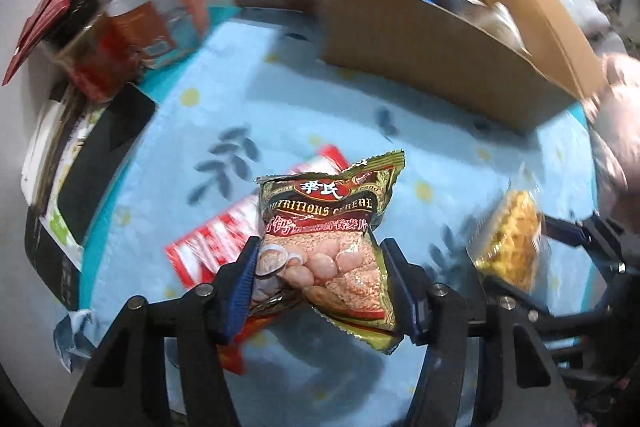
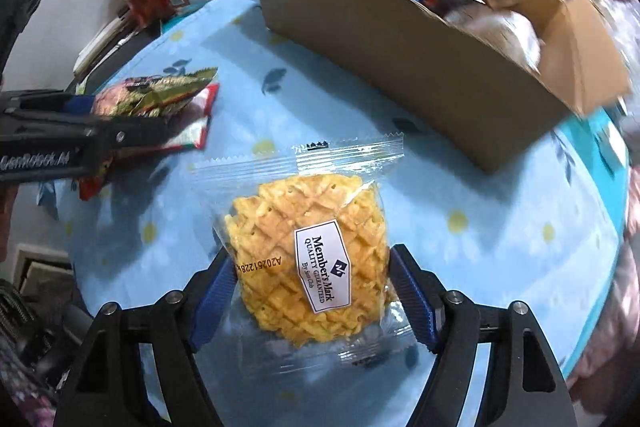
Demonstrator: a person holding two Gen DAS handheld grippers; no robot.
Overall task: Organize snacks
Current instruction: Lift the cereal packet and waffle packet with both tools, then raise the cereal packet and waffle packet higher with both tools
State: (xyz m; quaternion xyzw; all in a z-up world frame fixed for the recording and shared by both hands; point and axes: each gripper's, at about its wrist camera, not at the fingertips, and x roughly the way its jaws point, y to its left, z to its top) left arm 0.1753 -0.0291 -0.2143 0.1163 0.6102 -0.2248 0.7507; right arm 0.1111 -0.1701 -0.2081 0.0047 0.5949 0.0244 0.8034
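My left gripper (image 1: pixel 320 247) is shut on a gold and red cereal packet (image 1: pixel 332 227) and holds it above the blue flowered cloth (image 1: pixel 280 87). My right gripper (image 2: pixel 310 255) is shut on a clear packet with a yellow waffle snack (image 2: pixel 308 239), also held above the cloth. The waffle packet shows at the right in the left wrist view (image 1: pixel 514 239). The cereal packet and left gripper show at the left in the right wrist view (image 2: pixel 156 93). An open cardboard box (image 2: pixel 400 67) with several snack packets inside stands behind, also in the left wrist view (image 1: pixel 440 55).
A red and white packet (image 1: pixel 216 239) lies on the cloth under the cereal packet. Jars, bottles and boxes (image 1: pixel 132 27) crowd the far left edge. A black flat object (image 1: pixel 108 143) lies at the left. The table edge runs along the right (image 2: pixel 616 187).
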